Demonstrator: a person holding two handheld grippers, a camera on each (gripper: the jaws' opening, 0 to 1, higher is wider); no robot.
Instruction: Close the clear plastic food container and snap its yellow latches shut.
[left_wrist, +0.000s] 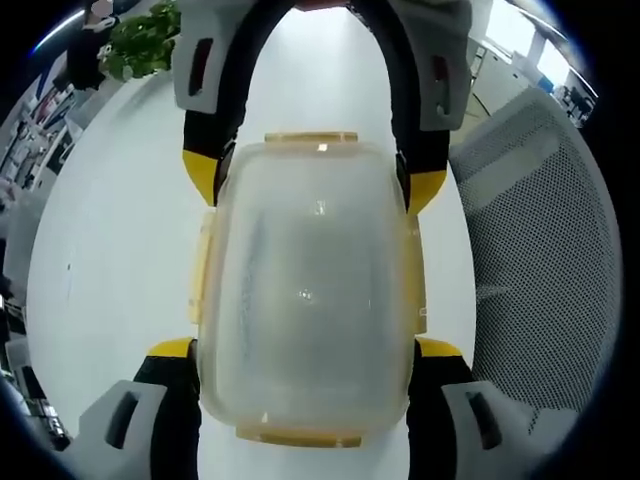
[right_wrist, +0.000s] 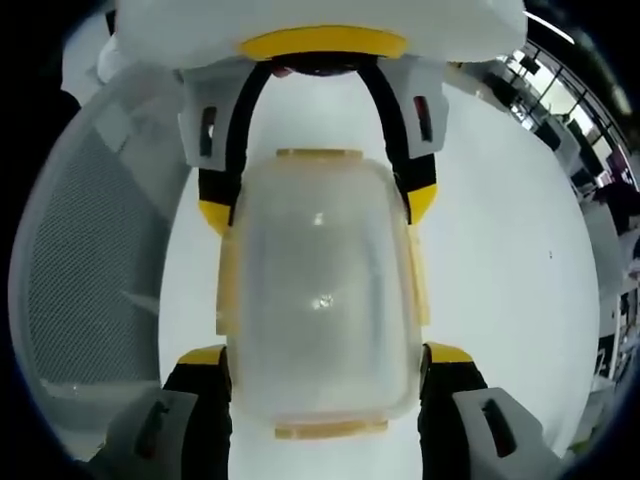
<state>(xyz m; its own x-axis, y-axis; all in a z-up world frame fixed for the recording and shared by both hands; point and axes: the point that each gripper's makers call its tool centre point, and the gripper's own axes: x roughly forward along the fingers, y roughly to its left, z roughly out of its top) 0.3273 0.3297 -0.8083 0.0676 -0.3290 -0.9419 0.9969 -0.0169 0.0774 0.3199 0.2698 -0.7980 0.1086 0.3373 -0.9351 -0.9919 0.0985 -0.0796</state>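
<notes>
Bracketing one container (left_wrist: 305, 290), two tongs (left_wrist: 305, 350)

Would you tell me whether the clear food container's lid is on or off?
On: the lid covers the container, its yellow latches at the edges.

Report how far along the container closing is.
Done: the lid sits on the clear container. In hand: the left gripper and right gripper straddle it from opposite ends, jaws beside its walls. Left: the yellow latches along the sides; whether any is snapped down cannot be told.
</notes>
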